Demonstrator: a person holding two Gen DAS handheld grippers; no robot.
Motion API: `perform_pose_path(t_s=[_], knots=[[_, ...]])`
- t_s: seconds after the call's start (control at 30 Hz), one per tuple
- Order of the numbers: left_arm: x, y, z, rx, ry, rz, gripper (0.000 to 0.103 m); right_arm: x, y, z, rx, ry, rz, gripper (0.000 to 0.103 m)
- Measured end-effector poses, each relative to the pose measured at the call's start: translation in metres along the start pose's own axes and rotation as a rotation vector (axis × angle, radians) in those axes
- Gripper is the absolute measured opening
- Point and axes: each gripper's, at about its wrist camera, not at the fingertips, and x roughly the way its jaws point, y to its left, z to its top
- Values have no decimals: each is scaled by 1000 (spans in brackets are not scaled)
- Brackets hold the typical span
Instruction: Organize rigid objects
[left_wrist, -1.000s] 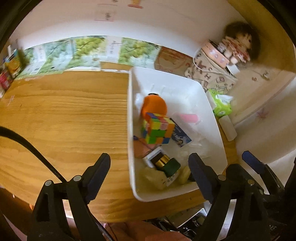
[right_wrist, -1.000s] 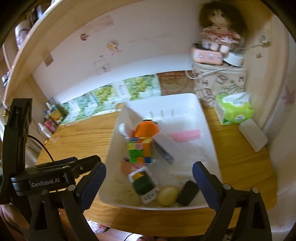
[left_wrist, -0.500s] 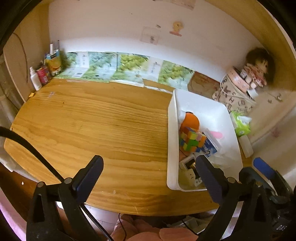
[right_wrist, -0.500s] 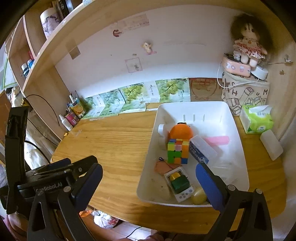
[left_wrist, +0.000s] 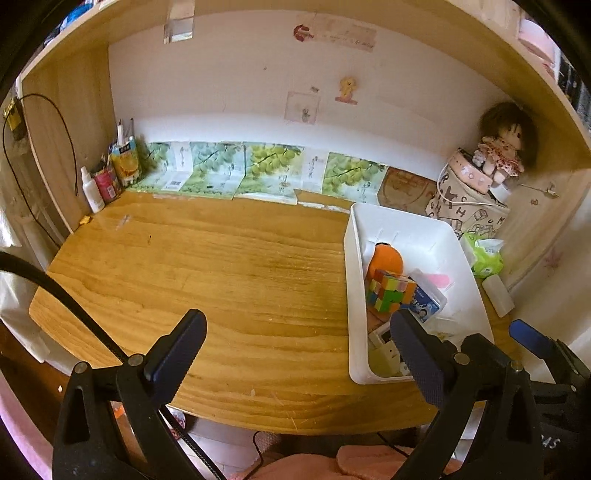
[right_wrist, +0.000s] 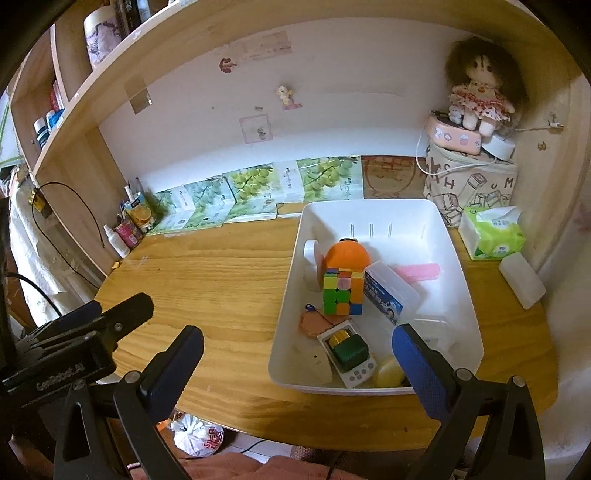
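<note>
A white bin (right_wrist: 376, 210) (left_wrist: 354, 266) sits on the right part of the wooden desk. Inside lie an orange round toy (right_wrist: 347, 254) (left_wrist: 386, 258), a colour cube (right_wrist: 342, 291) (left_wrist: 389, 293), a blue-and-white box (right_wrist: 388, 291), a pink bar (right_wrist: 419, 271), a green block on a small white device (right_wrist: 349, 352), a yellow oval (right_wrist: 388, 374) and a brown disc (right_wrist: 310, 323). My left gripper (left_wrist: 297, 350) hangs open over the desk's front edge, left of the bin, with nothing between its fingers. My right gripper (right_wrist: 299, 363) is open too, above the bin's near left corner.
Grape-printed cartons (right_wrist: 258, 184) line the back wall. Small bottles (left_wrist: 99, 184) stand at the back left. A patterned bag with a doll (right_wrist: 476, 96) on top, a green tissue pack (right_wrist: 493, 232) and a white case (right_wrist: 522, 280) crowd the right corner. A bag lies on the floor below.
Both grippers pulled back and up from the bin, so more of the desk and wall shows. The left view swung left, leaving the bin at its right side.
</note>
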Motion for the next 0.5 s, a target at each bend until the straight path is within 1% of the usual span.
perform_pose_path(t_s=[0.13,0.27,0.33,0.5], knots=[[-7,1,3,2,-54,7,100,-2,-2,0,18,-8,-2,102],[-8,-1,7,12,-84,31,101,-5,-5,0,28,-40,-18,102],[-5,-3,10,18,-84,58,101,-5,-7,1,33,-48,-30,102],[4,-12,11,42,-69,55,101,-2,-8,3,17,-50,-50,102]])
